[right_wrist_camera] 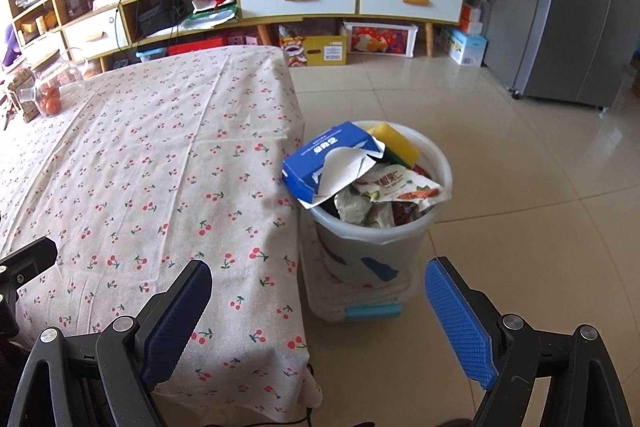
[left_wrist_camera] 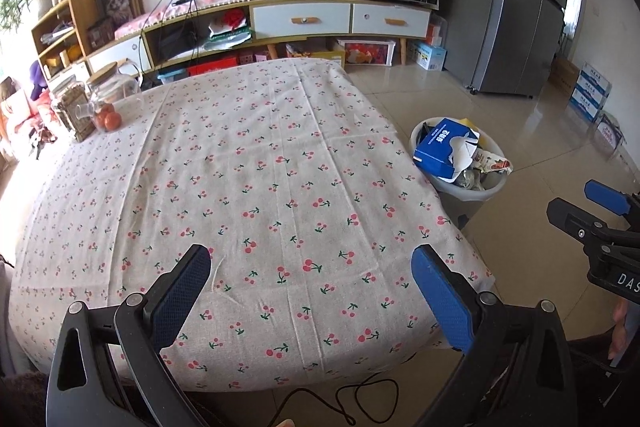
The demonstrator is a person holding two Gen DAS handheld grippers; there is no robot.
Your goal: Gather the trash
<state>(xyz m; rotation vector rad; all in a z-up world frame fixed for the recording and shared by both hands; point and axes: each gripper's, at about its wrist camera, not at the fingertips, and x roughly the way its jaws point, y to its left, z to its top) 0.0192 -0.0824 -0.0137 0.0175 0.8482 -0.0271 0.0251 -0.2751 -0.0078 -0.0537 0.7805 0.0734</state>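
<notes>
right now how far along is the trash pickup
Looks nearly finished. The trash bin beside the table is heaped with a torn blue tissue box, a yellow sponge and snack wrappers. Both the left tongs and right tongs are open and empty. No loose trash shows on the cherry tablecloth.

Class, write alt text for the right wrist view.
A full white bin stands on the floor beside a table, a blue box sticking out on top. The open right gripper frames the bin, holding nothing.
</notes>
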